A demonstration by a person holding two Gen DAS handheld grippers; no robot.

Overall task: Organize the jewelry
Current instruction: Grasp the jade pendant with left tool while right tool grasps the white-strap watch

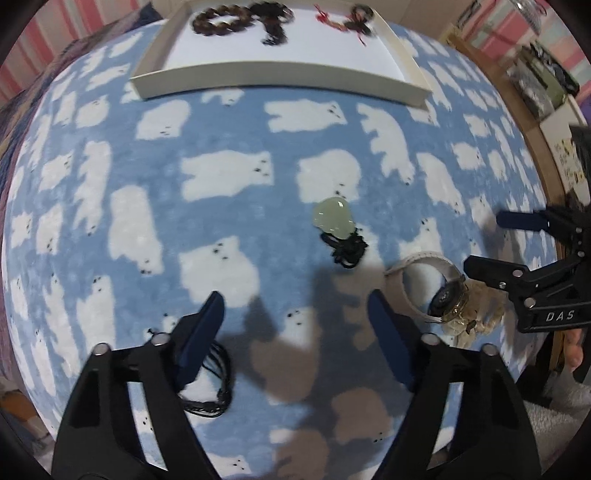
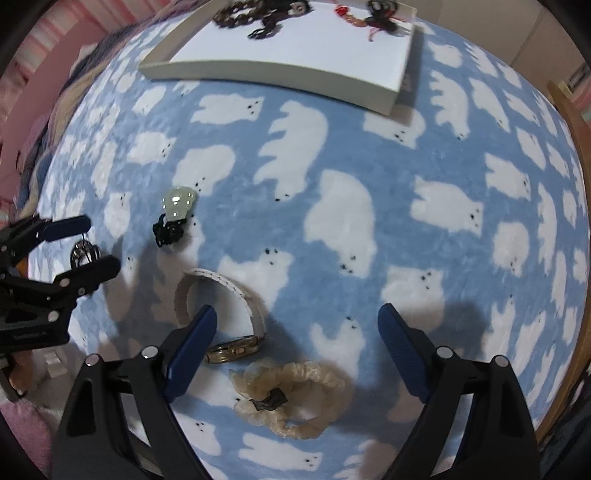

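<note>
Blanket point(image 1: 229, 122) with bear print, left gripper point(image 1: 295, 325) wide open and empty above black cord point(image 1: 214, 384), right gripper point(image 2: 295, 343) wide open over watch point(image 2: 236, 343) and scrunchie point(image 2: 306, 391), jade pendant point(image 1: 332, 218) between them, white tray point(image 1: 280, 75) beyond holding bracelets point(image 1: 225, 22).

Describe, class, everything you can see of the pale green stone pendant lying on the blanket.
The pale green stone pendant is a smooth, glossy, translucent piece, jade-like, rounded and roughly pear-shaped. A bunched black cord is attached at its narrower end. It lies flat on the blue fleece blanket with white bears, between the white tray and the white-strapped watch. Neither gripper touches it; only cord and blanket do.
</note>
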